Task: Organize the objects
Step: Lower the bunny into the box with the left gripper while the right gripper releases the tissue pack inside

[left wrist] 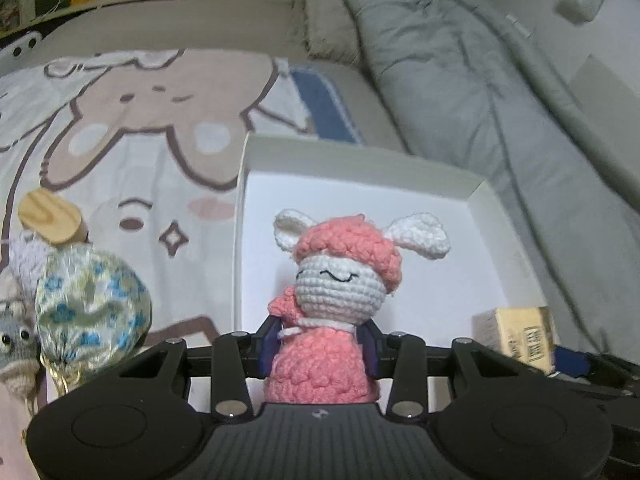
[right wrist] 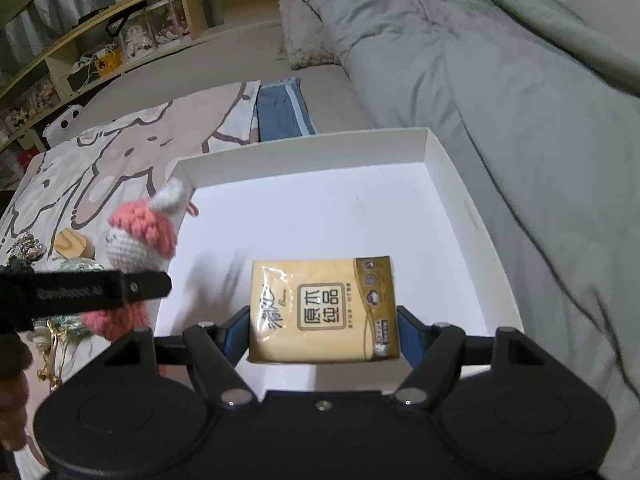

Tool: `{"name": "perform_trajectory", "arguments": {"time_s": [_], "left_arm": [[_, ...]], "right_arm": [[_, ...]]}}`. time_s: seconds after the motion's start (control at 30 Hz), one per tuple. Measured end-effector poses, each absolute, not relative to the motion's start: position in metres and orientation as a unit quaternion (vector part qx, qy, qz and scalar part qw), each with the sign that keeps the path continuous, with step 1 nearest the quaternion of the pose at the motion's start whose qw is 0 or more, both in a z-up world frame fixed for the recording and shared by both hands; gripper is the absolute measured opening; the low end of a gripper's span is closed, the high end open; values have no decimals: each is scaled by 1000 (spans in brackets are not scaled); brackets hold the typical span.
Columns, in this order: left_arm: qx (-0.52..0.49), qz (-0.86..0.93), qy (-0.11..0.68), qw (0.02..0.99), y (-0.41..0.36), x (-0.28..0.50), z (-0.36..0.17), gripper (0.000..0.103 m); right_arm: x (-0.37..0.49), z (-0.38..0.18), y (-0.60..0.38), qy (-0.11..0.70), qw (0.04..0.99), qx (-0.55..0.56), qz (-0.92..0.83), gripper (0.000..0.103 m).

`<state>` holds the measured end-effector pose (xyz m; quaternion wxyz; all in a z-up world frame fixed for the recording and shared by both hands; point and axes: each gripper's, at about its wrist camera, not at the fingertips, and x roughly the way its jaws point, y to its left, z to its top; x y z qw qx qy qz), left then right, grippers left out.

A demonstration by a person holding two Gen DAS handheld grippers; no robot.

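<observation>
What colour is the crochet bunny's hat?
Pink, on the crochet bunny; clearest in the left wrist view.

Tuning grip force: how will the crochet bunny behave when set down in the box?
Probably soft: the left gripper pinches the crochet bunny at its yarn body. Likely light. Its big head may tip it on the white box floor.

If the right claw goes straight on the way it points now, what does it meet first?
Probably the bare white floor of the open box. The right claw grips the tissue pack above it, and nothing else shows ahead, though depth is unclear.
</observation>
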<state>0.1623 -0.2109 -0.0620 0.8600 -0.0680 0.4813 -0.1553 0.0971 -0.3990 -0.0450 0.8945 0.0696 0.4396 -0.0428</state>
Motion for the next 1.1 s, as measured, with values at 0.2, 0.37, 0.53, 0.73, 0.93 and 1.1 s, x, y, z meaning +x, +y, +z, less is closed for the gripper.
{"name": "perform_trajectory", "arguments": {"time_s": [0.2,0.37,0.53,0.73,0.93,1.1], "left_arm": [[-56,-143,490,858,-213,160,-71,44],[-24,-151,468,870,-213,152,-59,63],[10,-146,453,879,-206,150,-50,71],[25,-121,460,879,-193,159,-59,71],[39,-107,462,880,-192,172,-76,71],[50,-105,470,875,-193,176,-89,71]], "right_arm": [[100,-51,-399,448,890,75,-39,74],[104,-55,-396,455,886,80,-33,74],[108,-62,-388,464,882,80,-29,74],[115,-73,-380,482,872,80,-29,74],[124,-86,-377,495,864,79,-40,74],[142,-93,-371,497,864,70,-49,74]]}}
